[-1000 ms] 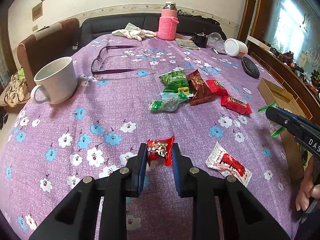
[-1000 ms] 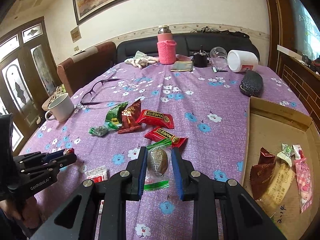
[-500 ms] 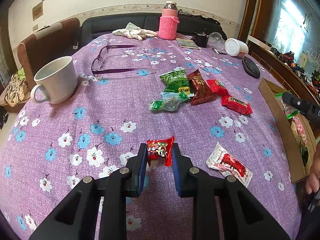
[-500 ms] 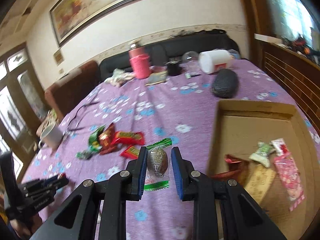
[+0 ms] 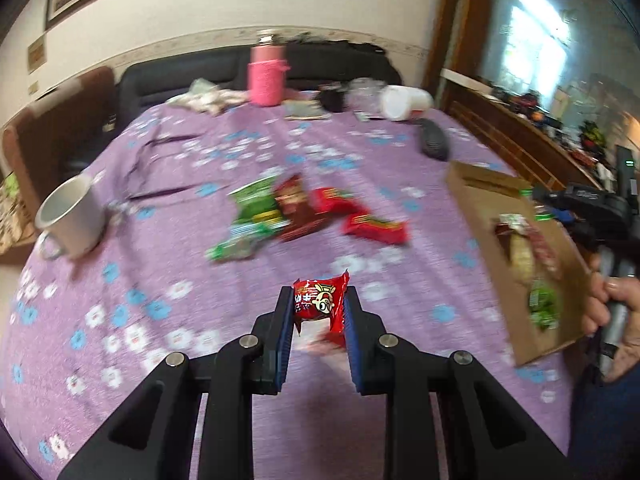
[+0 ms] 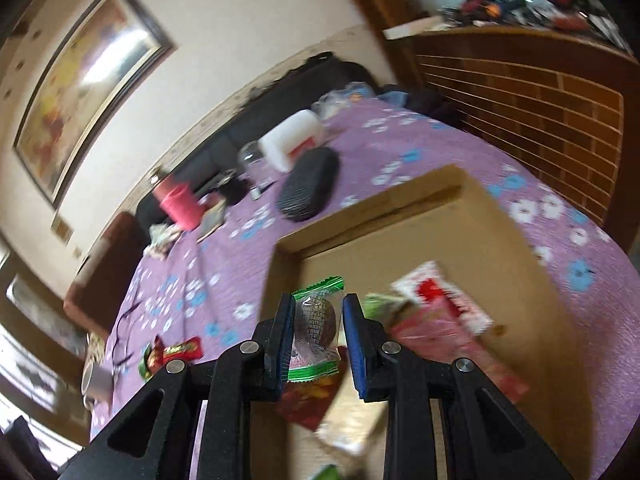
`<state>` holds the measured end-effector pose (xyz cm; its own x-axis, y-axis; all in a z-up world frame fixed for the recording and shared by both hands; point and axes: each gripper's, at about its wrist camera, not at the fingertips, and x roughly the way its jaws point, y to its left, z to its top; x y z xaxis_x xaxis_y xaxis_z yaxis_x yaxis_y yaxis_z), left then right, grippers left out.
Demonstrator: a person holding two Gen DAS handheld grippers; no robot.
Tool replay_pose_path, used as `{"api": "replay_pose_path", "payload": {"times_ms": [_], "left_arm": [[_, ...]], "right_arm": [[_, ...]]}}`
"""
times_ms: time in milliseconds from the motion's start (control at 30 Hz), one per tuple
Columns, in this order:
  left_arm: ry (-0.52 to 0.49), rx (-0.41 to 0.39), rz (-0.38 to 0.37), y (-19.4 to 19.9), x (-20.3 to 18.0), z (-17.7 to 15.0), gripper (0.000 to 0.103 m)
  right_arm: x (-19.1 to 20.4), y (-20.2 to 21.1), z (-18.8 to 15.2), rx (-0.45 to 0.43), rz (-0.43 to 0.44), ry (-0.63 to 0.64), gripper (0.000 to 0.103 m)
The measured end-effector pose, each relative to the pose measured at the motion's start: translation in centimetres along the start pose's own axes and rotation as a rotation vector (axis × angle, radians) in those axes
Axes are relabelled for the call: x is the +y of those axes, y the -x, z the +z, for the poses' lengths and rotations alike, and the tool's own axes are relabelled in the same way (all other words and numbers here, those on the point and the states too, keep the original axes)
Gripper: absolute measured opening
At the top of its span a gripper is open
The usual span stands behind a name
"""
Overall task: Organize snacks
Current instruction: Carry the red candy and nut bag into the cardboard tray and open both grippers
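Observation:
My left gripper (image 5: 316, 312) is shut on a small red snack packet (image 5: 320, 302) and holds it above the purple flowered tablecloth (image 5: 180, 272). My right gripper (image 6: 316, 320) is shut on a clear green-edged packet with a brown sweet (image 6: 314, 322), held over the cardboard box (image 6: 460, 208); the box also shows at the right of the left wrist view (image 5: 480, 184). Several snacks lie inside the box (image 6: 436, 312). A pile of green and red snack packets (image 5: 304, 208) lies mid-table.
A white mug (image 5: 68, 216) stands at the left. Glasses (image 5: 160, 172), a pink bottle (image 5: 266, 76), a white jar (image 5: 404, 102) and a black case (image 5: 432, 142) sit farther back. The black case (image 6: 308, 184) lies just beyond the box.
My left gripper has lifted the red packet and swung right toward the box. My right gripper has carried the green-edged packet over the box and tilted. Both views are blurred by motion.

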<state>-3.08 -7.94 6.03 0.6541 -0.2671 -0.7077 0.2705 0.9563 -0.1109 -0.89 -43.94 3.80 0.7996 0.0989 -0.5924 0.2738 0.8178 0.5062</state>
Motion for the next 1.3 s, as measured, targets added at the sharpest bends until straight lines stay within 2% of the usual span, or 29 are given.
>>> {"api": "replay_pose_path", "payload": {"times_ms": [267,400,633,1033,1100,1167,1233,1300], "left_arm": [[-0.123,0.029,-0.175,-1.1,-9.1,1.9,0.023],[-0.187,0.079,-0.265,-2.8,-14.2,1.6,0.023],[-0.293,0.155,-0.323,-5.3,-19.9,0.2,0.023],[-0.303,0.157,-0.379,-6.5,-21.1,0.5,0.023],[-0.298,0.153,-0.395,-6.5,-21.1,0.6,0.025],[-0.295,0.144,-0.400,-6.3,-21.1,0.7,0.036],[-0.292,0.133,-0.398,-6.2,-20.9,0.8,0.042],[-0.284,0.129,-0.400,-6.0,-20.8,0.9,0.042]], "right_arm": [[-2.6,0.0,0.6,0.010,-0.091,-0.060,0.026],[-3.3,-0.3,0.6,0.027,-0.129,-0.069,0.026],[-3.7,-0.9,0.8,0.051,-0.156,-0.075,0.026],[-4.0,-0.5,1.1,0.036,-0.176,-0.094,0.027],[-4.0,-0.3,1.1,0.027,-0.179,-0.097,0.027],[-4.1,-0.1,1.2,0.015,-0.185,-0.104,0.027],[-4.4,0.2,1.3,0.000,-0.191,-0.115,0.027],[-4.5,0.6,1.4,-0.016,-0.201,-0.120,0.027]]}}
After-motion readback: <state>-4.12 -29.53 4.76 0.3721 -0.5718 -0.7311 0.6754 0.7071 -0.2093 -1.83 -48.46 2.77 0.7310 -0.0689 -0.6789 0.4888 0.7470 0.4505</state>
